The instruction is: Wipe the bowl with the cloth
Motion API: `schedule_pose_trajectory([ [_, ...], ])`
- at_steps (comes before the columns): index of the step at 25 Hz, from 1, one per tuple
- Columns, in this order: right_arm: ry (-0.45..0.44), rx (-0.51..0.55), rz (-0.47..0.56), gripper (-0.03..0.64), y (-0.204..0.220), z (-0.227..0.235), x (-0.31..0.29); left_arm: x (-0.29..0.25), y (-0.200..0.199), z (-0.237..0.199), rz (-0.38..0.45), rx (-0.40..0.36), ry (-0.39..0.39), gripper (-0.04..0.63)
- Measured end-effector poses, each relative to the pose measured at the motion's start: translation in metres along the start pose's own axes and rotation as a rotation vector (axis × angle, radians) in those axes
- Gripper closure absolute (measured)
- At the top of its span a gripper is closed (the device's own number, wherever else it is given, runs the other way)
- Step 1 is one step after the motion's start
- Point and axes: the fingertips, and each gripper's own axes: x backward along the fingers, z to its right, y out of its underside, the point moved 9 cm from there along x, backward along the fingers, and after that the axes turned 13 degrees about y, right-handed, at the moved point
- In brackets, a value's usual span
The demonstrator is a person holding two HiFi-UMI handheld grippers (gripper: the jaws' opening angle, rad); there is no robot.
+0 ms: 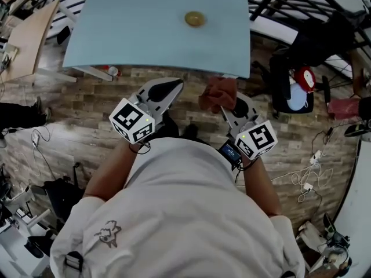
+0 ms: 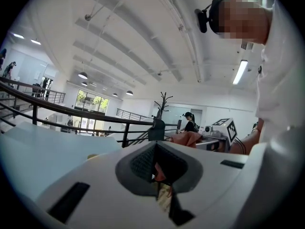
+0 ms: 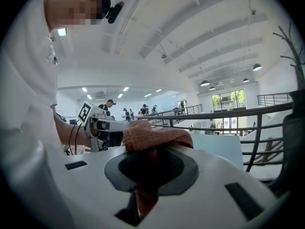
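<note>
state: left tool (image 1: 173, 88) clenched, empty | right tool (image 1: 231, 109) grasping cloth (image 1: 218, 92) | bowl (image 1: 195, 18) alone on worktop (image 1: 127, 28), well apart | risk, we judge: unbraced bowl skids under our wipe

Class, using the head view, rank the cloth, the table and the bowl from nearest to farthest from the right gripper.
1. cloth: clamped in the right gripper, at its tip.
2. table: its near edge lies just beyond the cloth.
3. bowl: farther out on the tabletop, toward its far side.
</note>
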Motion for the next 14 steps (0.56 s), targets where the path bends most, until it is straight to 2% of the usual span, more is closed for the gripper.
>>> schedule_pose_trajectory([
  [8, -0.015, 0.016, 0.000, 0.555, 0.003, -0.004, 0.009, 0.005, 0.003, 0.012, 0.014, -0.001, -0.005, 0.581],
  [14, -0.009, -0.006, 0.010, 0.555, 0.006, -0.013, 0.018, 0.009, 0.009, 0.025, -0.006, 0.013, 0.012, 0.581],
])
